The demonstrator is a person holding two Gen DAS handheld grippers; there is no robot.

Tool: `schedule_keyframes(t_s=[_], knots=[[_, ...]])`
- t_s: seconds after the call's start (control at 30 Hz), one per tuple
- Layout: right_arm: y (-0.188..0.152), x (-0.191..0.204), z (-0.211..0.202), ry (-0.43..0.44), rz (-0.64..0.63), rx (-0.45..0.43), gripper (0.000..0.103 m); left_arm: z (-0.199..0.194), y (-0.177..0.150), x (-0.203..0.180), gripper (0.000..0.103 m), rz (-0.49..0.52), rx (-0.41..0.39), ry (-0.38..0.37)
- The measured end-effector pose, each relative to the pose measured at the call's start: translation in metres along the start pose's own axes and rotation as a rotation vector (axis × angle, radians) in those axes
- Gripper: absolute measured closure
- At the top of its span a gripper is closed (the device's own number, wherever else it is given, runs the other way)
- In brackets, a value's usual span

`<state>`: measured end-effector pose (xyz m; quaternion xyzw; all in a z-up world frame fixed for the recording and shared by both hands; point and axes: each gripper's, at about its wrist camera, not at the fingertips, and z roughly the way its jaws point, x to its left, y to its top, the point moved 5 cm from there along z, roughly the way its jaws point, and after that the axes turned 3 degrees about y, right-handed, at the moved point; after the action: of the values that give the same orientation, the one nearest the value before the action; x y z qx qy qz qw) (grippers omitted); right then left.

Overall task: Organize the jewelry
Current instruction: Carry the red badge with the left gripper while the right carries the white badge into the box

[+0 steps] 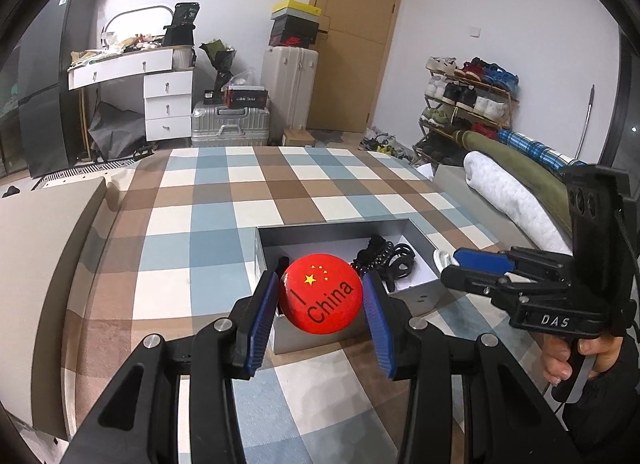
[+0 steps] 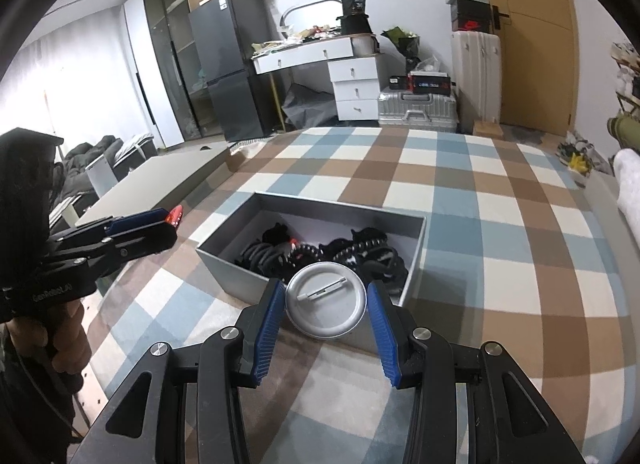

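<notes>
Two badges held | left gripper (image 1: 320,294) clamps your red China pin badge (image 1: 320,292) by its rim | right gripper (image 2: 326,306) clamps silver badge back (image 2: 326,300) | light, stiff, slippery: keep edge grip over grey box (image 2: 416,248)

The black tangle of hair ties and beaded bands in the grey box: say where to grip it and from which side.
Grip a raised loop at the top of the black tangle of hair ties and beaded bands, coming from straight above. The walls of the grey rectangular box block any sideways approach, and the loops stand up loosely, so jaws can probably close across one. Both grippers already hold round badges, so one must be freed first.
</notes>
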<state>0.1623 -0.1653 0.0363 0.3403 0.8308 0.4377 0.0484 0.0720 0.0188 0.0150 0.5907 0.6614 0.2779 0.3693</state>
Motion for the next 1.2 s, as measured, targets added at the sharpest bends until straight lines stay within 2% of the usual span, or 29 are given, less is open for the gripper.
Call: schedule_keyframes(t_s=[0.87,1.2], knots=[[0.033,0.004,0.009,0.021,-0.018,-0.034,0.061,0.035,0.02,-0.007,0.066,0.023,0.029,0.02],[0.031,-0.002,0.027,0.03,0.006,-0.002,0.061,0.052,0.013,-0.007,0.066,0.036,0.07,0.039]])
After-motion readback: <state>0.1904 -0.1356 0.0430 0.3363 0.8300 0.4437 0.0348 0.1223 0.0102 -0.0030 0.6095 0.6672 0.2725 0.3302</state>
